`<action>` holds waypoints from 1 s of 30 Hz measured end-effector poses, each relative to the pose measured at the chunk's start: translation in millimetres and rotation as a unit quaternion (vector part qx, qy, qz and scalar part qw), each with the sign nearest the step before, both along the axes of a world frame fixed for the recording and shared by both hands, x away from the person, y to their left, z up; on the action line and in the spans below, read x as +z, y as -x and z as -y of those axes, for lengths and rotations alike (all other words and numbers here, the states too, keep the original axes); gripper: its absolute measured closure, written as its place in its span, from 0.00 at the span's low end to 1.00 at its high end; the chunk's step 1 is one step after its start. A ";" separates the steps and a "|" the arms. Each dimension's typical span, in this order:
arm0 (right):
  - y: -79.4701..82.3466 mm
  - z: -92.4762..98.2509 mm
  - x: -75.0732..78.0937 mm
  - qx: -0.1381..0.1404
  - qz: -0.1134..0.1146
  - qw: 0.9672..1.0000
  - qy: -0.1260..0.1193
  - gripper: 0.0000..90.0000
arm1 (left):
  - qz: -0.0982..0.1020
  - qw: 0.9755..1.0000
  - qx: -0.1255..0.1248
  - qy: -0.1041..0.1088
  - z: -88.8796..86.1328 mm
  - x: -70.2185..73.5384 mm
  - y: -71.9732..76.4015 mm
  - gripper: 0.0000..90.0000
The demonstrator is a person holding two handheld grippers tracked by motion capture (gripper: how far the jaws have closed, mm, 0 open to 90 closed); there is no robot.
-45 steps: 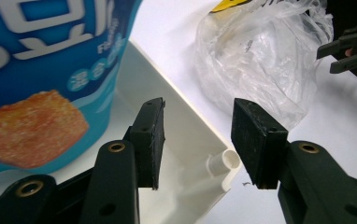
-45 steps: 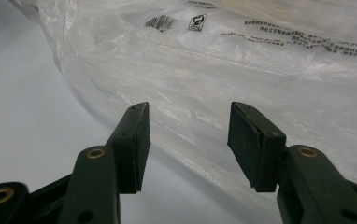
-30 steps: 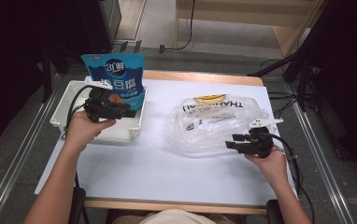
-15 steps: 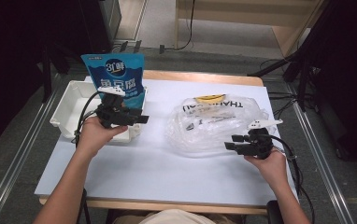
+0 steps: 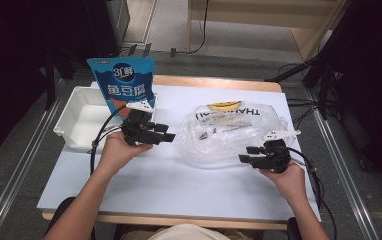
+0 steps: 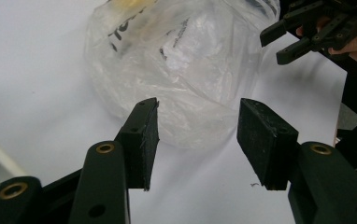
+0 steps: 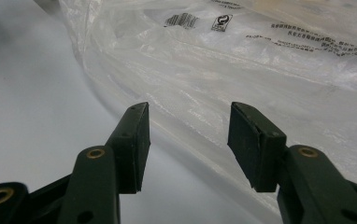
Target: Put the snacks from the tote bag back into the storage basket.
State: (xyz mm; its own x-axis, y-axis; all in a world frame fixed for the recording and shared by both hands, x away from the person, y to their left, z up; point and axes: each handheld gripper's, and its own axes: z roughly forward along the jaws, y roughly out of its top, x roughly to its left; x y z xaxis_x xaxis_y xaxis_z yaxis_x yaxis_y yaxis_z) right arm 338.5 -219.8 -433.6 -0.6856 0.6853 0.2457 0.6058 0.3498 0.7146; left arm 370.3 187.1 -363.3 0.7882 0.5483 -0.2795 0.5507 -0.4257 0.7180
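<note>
A crumpled clear plastic bag (image 5: 229, 131) with black print lies in the middle of the white table (image 5: 179, 190). My left gripper (image 5: 167, 133) hovers just left of the bag, open and empty; in the left gripper view the bag (image 6: 186, 70) lies ahead of its jaws. My right gripper (image 5: 246, 154) stands open at the bag's near right edge, nothing between its pads. The right gripper view has the bag's film (image 7: 260, 70) close ahead of the jaws. A blue snack pouch (image 5: 125, 86) stands upright in the white bin (image 5: 79, 120) at the left.
The white bin sits at the table's left edge. The other hand's gripper (image 6: 307, 28) is seen beyond the bag in the left gripper view. Cables trail from both grippers toward the person. Bare white tabletop stretches along the near side.
My left gripper has moved right, from over the white bin out to the bag's left side. The right gripper and the bag have stayed put.
</note>
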 end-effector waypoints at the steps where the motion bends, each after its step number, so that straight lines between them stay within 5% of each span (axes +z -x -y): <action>1: 0.4 -0.4 0.1 0.000 0.001 1.000 0.000 0.56 | 0.005 1.000 -0.001 -0.004 2.6 -1.2 0.9 0.55; 30: 20.3 -30.5 -4.4 0.041 0.021 0.999 0.005 0.54 | 0.015 0.998 -0.052 -0.030 46.9 -35.6 18.5 0.58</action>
State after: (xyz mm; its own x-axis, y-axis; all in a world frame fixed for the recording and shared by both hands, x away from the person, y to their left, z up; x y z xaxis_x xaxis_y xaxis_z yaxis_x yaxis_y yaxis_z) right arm 318.2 -189.2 -438.0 -0.7487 0.6291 0.2091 0.5443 0.4032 0.7356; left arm 351.8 140.2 -399.0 0.8495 0.4772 -0.2250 0.4800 -0.5220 0.7051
